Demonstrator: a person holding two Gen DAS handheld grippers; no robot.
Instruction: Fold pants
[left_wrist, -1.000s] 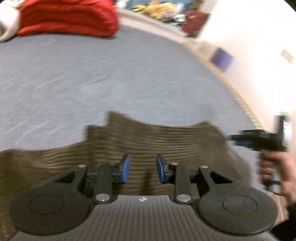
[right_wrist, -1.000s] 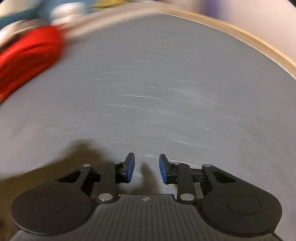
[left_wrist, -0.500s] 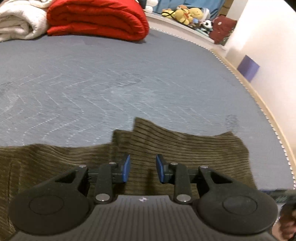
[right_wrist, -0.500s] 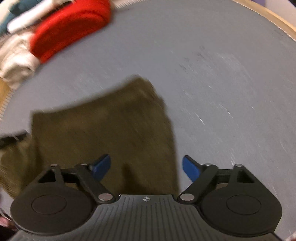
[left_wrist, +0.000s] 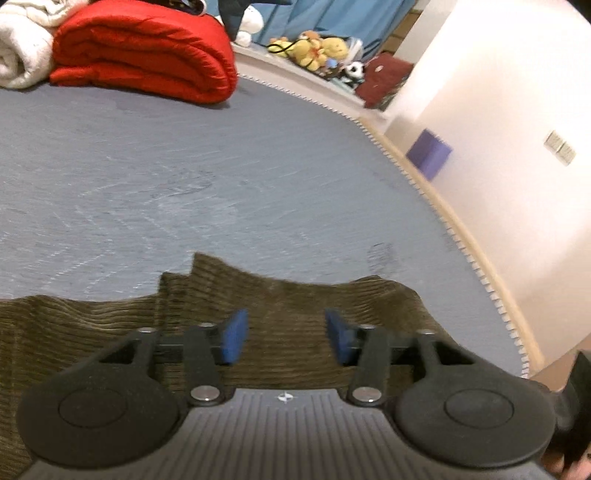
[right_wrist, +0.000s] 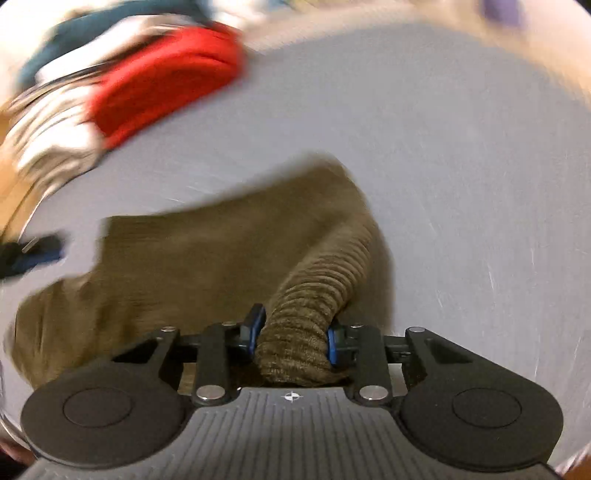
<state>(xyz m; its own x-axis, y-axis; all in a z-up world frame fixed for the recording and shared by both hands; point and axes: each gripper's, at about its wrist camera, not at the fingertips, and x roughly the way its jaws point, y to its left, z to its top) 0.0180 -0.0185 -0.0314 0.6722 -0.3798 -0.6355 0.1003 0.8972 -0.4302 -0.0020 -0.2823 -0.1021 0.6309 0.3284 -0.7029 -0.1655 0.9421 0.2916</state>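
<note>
Olive-brown corduroy pants (left_wrist: 92, 325) lie on a grey-blue bed surface (left_wrist: 221, 177), across the lower part of the left wrist view. My left gripper (left_wrist: 283, 341) is open and empty, hovering just over the cloth near its far edge. In the right wrist view, my right gripper (right_wrist: 293, 338) is shut on a bunched fold of the pants (right_wrist: 207, 251) and lifts that part off the bed. The left gripper shows as a blurred dark shape at that view's left edge (right_wrist: 26, 254).
A folded red duvet (left_wrist: 144, 51) and a white blanket (left_wrist: 20, 55) lie at the far end of the bed. Stuffed toys (left_wrist: 314, 48) sit beyond. The bed's right edge (left_wrist: 461, 243) runs along a white wall (left_wrist: 517, 129).
My right gripper swung over to the pants, opened wide, then closed on a fold and raised it. My left gripper's fingers spread a little wider.
</note>
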